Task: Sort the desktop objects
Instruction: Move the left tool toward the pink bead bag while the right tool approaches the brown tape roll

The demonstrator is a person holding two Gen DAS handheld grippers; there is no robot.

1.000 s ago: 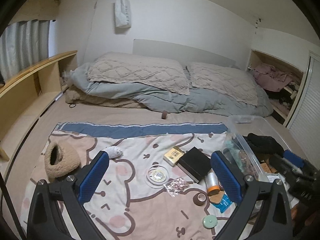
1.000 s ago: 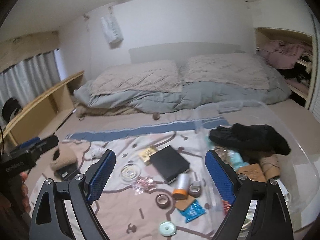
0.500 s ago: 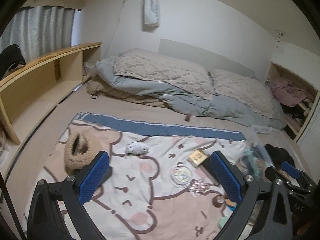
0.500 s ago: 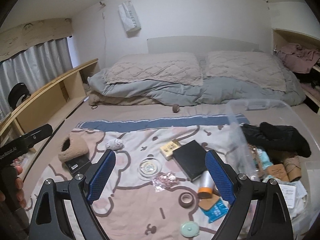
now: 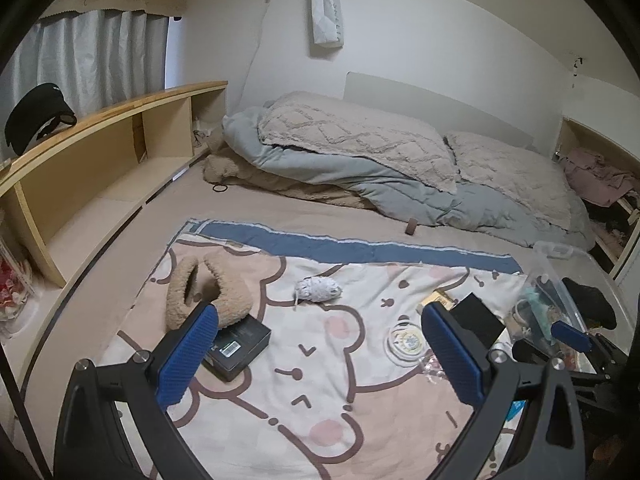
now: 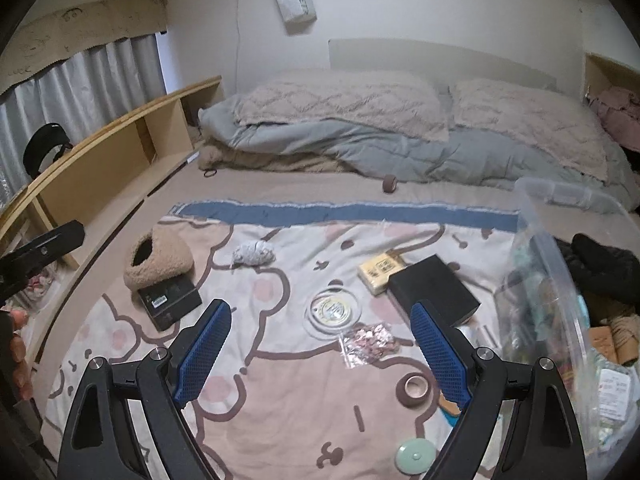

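Right wrist view: the right tool (image 6: 320,354) hangs spread wide and empty over the cartoon blanket (image 6: 280,400). Left tool (image 5: 318,354) is likewise spread, holding nothing. Nearby lie a tape roll (image 6: 415,389), bead bag (image 6: 366,342) and black box (image 6: 434,290); farther off, a fuzzy slipper (image 6: 158,262).

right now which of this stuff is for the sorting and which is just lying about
For sorting: black box, yellow box, tape roll, bead bag, clear bin.
Just lying about: pillows, grey duvet, wooden shelf.
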